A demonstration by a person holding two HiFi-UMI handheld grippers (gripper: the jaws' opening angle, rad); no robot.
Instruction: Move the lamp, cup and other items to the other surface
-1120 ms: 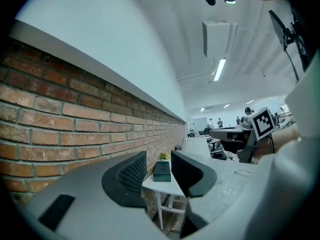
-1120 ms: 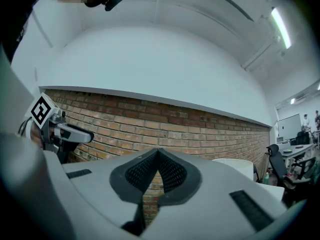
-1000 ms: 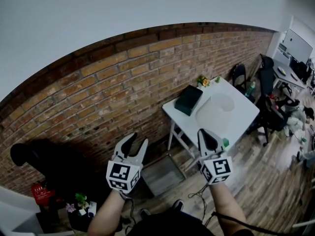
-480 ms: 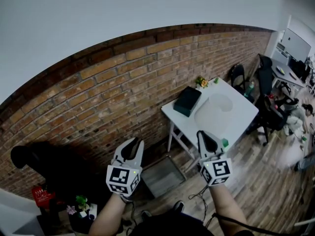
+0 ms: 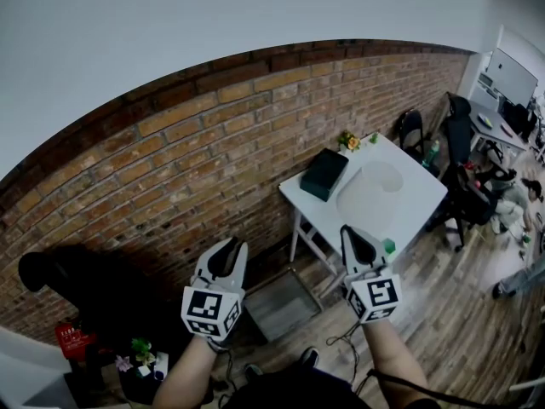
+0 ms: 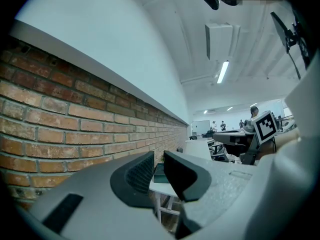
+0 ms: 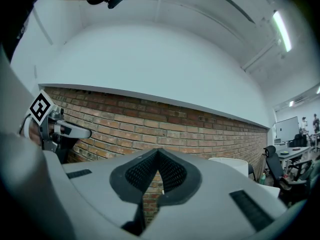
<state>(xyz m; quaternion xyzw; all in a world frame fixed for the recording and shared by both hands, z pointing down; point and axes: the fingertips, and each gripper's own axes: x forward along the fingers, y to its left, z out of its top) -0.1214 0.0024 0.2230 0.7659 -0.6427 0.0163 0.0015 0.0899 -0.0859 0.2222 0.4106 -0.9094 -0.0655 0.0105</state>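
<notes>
A white table (image 5: 419, 204) stands against the brick wall. It carries a white lamp shade (image 5: 371, 194), a dark green box (image 5: 325, 174), a small flower bunch (image 5: 349, 141) and a little green cup (image 5: 389, 246) at its near edge. My left gripper (image 5: 229, 248) is held in the air left of the table, shut and empty. My right gripper (image 5: 353, 233) hovers just before the table's near corner, also shut and empty. The left gripper view shows its jaws (image 6: 159, 156) nearly touching, with the lamp shade (image 6: 197, 148) and box (image 6: 161, 173) beyond. In the right gripper view the pads meet (image 7: 158, 151).
A grey low stand (image 5: 279, 303) sits on the wood floor between the grippers. At the bottom left, dark furniture holds a red item (image 5: 72, 335) and flowers (image 5: 136, 348). Black chairs (image 5: 415, 130) and office desks (image 5: 502, 122) crowd the right side.
The left gripper's jaws have gone from open to shut with nothing between them. The right gripper has stayed in place.
</notes>
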